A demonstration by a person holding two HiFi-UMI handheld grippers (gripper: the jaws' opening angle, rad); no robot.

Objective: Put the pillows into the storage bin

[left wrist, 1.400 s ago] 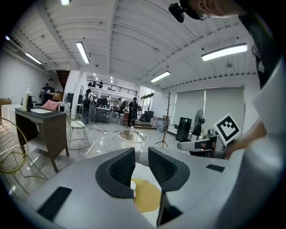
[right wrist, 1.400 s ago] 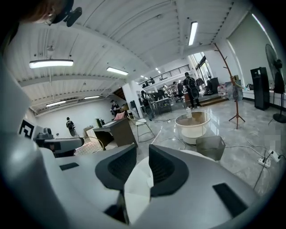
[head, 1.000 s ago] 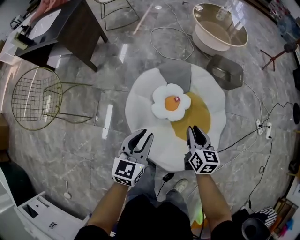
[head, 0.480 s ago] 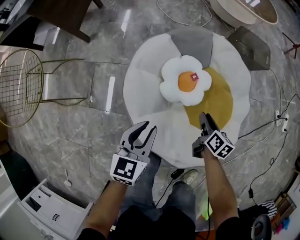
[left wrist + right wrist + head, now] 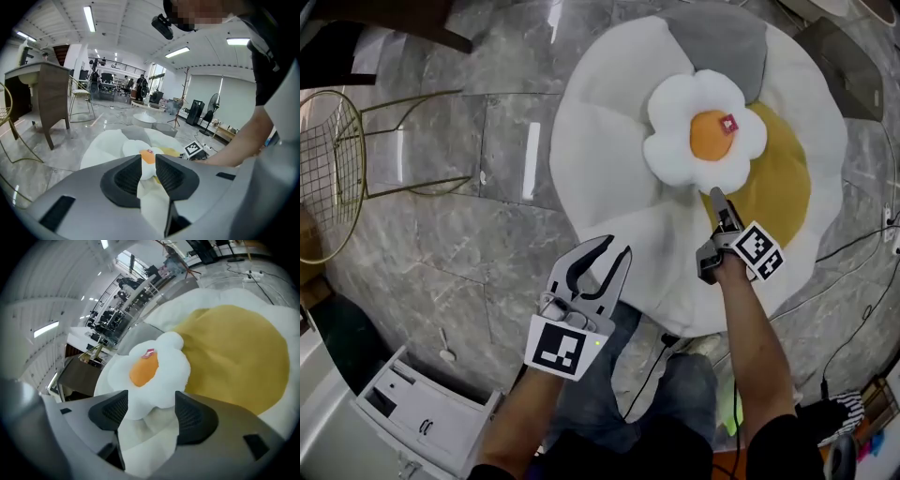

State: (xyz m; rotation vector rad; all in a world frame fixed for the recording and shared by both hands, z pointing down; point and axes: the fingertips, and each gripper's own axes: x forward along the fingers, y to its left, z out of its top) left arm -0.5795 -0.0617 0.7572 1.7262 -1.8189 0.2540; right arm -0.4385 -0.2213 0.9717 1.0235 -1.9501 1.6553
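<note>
Flower pillow (image 5: pixel 705 141) is lying on the big petal cushion (image 5: pixel 600 159), right of its centre, overlapping the yellow petal. Right gripper (image 5: pixel 719 199) is hovering at the pillow's near edge. Its jaws are standing wide, having just been opening, and are not pinching it. Left gripper (image 5: pixel 615 249) is hanging over the cushion's near-left edge, its 2 jaws narrowly apart and empty.
</note>
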